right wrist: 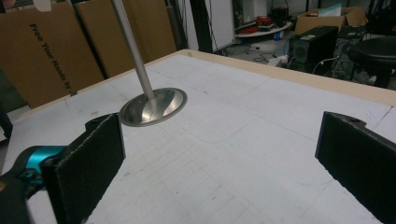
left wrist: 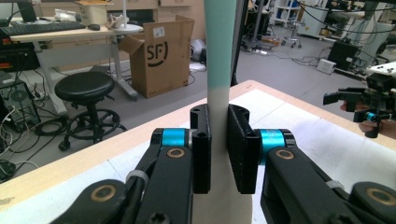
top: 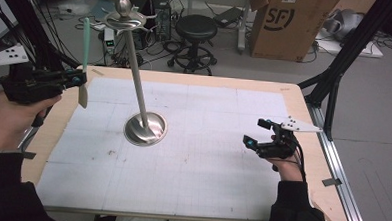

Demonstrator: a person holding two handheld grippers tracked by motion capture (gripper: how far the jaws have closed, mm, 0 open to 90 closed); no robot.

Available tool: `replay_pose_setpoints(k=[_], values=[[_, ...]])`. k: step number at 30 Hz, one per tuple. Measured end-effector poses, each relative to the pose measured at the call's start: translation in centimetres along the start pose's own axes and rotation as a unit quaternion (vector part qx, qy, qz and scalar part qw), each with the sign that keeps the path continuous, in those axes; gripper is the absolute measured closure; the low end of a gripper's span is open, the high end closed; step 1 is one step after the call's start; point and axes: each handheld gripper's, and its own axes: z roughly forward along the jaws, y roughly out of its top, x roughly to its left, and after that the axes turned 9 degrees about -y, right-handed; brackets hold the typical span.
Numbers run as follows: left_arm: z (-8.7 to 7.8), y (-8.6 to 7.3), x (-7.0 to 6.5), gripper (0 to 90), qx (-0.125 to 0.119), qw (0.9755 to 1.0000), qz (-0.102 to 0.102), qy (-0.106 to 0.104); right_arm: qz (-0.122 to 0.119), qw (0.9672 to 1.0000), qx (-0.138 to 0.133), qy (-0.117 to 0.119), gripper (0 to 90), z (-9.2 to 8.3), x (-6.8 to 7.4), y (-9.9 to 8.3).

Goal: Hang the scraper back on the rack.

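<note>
Holding: left claw point(top: 76, 78) pinches a mint-and-cream utensil point(top: 84, 65), likely a spatula, near its lower cream end; it stands upright above the worktop's point(top: 195, 80) left edge.
Right claw point(top: 261, 134): jaws spread wide, nothing between them, low over the right side of the white grid mat point(top: 207, 161).
Stand: steel utensil stand point(top: 144, 127), tall pole with a hook ring at the top, mid-mat and well apart from both claws.
Risk, grip: judged top-heavy; the long handle could pivot or slide through the pads.
Risk, stand: a knock on the pole could tip it, since no claw steadies the base.
</note>
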Motion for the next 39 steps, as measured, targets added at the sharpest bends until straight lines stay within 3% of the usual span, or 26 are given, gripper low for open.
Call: replay_pose_setpoints(k=[18, 24, 30, 34, 39], values=[[1.3, -0.3, -0.1, 80.3, 0.003, 0.9999, -0.005, -0.016, 0.001, 1.0000, -0.001, 0.000, 0.4, -0.1, 0.0, 0.0], [1.8, -0.7, -0.2, 80.2, -0.002, 0.9996, -0.015, -0.025, 0.002, 1.0000, -0.002, -0.001, 0.4, -0.1, 0.0, 0.0], [2.6, -1.0, -0.3, 79.6, -0.007, 0.9998, -0.011, -0.013, 0.001, 1.0000, -0.001, 0.001, 0.4, -0.1, 0.1, 0.0], [3.0, -1.3, -0.4, 76.7, -0.015, 0.9995, -0.011, -0.025, 0.000, 1.0000, 0.000, 0.000, 0.4, 0.0, 0.1, 0.0], [3.2, -1.8, -0.3, 71.8, -0.017, 0.9996, -0.010, -0.019, 0.003, 1.0000, 0.000, 0.000, 0.4, 0.0, 0.0, 0.0]])
